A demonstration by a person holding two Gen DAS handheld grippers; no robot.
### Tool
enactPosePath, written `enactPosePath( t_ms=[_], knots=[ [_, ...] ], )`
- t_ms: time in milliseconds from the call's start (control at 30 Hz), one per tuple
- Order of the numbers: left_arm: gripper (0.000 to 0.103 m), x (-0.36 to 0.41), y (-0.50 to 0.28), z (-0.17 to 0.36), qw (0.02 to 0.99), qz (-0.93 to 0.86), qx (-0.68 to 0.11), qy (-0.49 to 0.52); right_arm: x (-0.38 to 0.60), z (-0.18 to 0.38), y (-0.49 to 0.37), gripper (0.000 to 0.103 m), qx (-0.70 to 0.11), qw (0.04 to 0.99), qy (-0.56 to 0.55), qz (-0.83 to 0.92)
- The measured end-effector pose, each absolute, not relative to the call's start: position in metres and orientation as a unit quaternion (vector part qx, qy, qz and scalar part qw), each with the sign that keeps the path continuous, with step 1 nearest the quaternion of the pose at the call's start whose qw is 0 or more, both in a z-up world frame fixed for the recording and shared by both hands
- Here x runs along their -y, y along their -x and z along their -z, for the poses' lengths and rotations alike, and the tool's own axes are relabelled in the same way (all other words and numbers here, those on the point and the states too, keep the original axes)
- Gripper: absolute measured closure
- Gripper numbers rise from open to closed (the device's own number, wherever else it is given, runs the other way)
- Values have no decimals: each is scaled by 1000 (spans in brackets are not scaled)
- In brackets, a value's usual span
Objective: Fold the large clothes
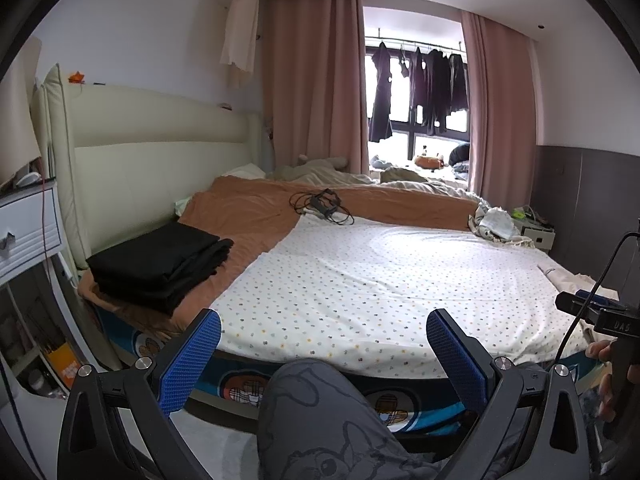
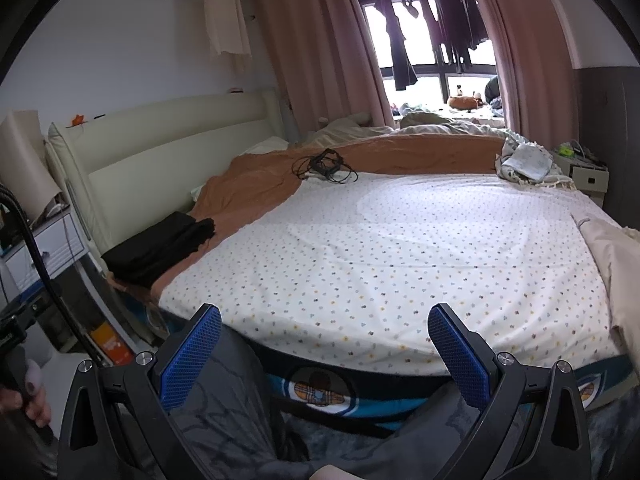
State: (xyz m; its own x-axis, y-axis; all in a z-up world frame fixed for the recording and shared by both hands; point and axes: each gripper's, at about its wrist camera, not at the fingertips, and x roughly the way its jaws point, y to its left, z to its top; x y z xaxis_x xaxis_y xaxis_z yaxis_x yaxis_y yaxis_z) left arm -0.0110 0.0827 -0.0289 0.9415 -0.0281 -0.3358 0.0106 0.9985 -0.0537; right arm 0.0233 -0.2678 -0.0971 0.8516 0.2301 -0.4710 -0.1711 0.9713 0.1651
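I'm holding my left tool (image 1: 323,334) and right tool (image 2: 324,330) over the near edge of the bed (image 2: 360,248), both with fingers spread wide, gripping nothing. The black folded clothes (image 1: 160,264) are sitting stacked on the orange blanket (image 1: 248,208), near the headboard (image 1: 160,152). A beige garment (image 2: 612,264) is lying at the bed's right edge.

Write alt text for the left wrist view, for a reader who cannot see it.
The left gripper, open and empty, points across a bed covered by a dotted white sheet. A stack of folded black clothes sits on an orange blanket at the bed's left edge, with a tangle of black cables farther back. Dark garments hang at the window beyond.
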Motion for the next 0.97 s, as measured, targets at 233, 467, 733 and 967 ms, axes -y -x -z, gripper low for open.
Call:
enactPosePath(
  t_ms=[233,467,733,967],
  knots=[
    [0,-79,12,27,985,14,-170,19,267,97,-25,0,-251,960,-58,-104],
    [0,-79,11,25,986,15,-166,20,269,99,-24,0,-253,961,-55,-102],
    [0,-78,13,25,986,14,-163,16,268,101,-23,0,-255,960,-53,-106],
    [0,-78,17,23,987,15,-158,16,270,102,-22,0,-257,959,-52,-107]
  ],
)
